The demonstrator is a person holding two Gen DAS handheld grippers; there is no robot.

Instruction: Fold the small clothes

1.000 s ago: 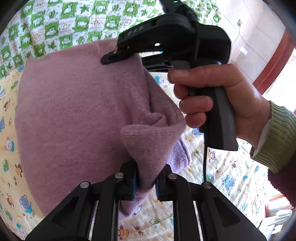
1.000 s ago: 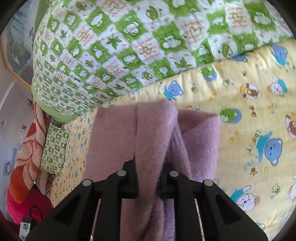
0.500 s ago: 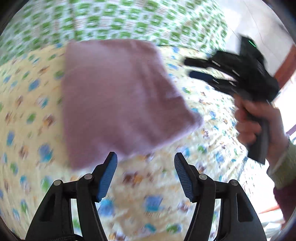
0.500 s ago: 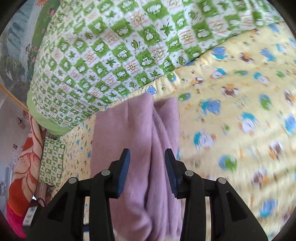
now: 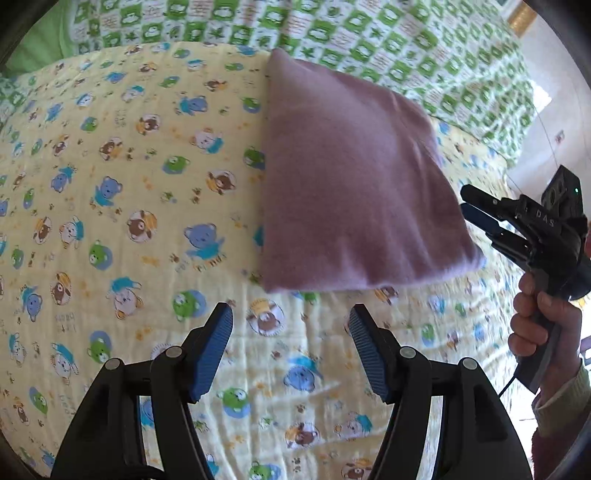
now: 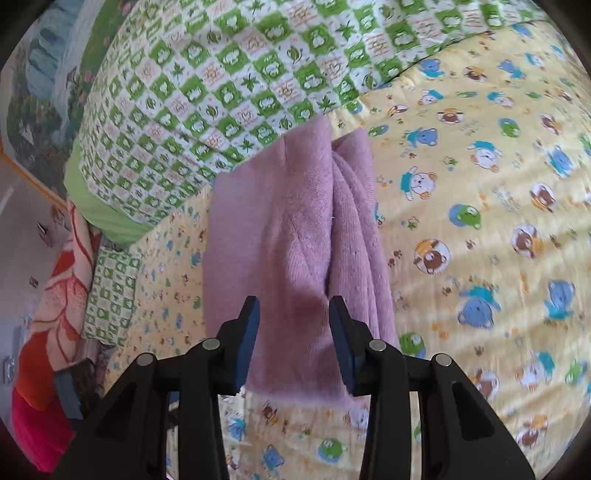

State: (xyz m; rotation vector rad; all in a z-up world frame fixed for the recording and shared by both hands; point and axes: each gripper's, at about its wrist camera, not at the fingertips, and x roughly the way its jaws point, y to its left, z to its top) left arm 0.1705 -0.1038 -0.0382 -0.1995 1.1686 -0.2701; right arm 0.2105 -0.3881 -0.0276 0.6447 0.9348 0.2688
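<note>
A mauve knitted garment (image 5: 351, 184) lies folded into a rough rectangle on the yellow bear-print sheet (image 5: 129, 184). My left gripper (image 5: 291, 314) hovers just short of its near edge. Its jaws are opening and nothing is between them. In the right wrist view the garment (image 6: 291, 236) shows its layered folds. My right gripper (image 6: 293, 302) stands open over its near end, and the pads do not press on the cloth. From the left wrist view the right gripper (image 5: 466, 201) sits at the garment's right corner, held by a hand (image 5: 535, 321).
A green-and-white checked quilt (image 5: 369, 33) is bunched along the far side of the bed, right behind the garment. A small checked pillow (image 6: 110, 295) and orange floral fabric (image 6: 62, 288) lie past the bed's left edge. Bare sheet spreads left of the garment.
Both grippers let go of the garment and drew back. It now lies flat and folded on the sheet, and the right gripper has swung off to the right.
</note>
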